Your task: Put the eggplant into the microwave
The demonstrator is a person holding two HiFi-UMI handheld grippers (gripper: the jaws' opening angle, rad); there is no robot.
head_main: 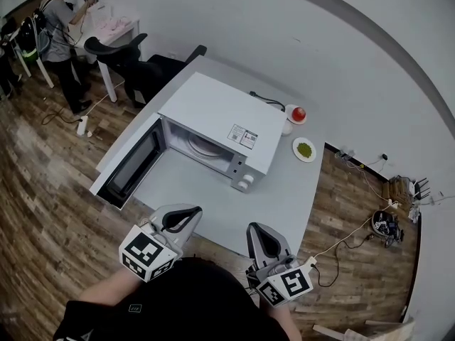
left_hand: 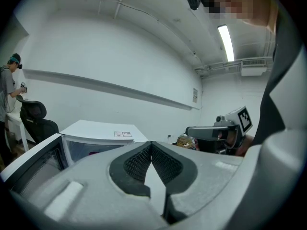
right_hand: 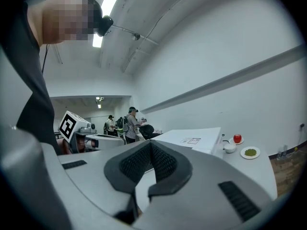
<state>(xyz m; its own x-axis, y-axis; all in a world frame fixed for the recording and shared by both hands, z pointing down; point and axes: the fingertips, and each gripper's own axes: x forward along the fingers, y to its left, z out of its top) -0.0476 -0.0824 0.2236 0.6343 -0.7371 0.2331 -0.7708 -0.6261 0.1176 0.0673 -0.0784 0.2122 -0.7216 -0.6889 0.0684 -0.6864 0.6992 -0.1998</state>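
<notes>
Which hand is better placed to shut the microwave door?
Probably left. The left gripper is nearest the open door, which hangs out on that side; the right gripper is farther off, opposite the knobs. Both are shut and empty.

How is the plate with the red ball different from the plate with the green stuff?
The small round plate with the red ball lies nearer the wall; the small round plate with the green stuff lies farther from it. The red ball stands up round; the green stuff lies flat. Both plates sit beside the white microwave.
</notes>
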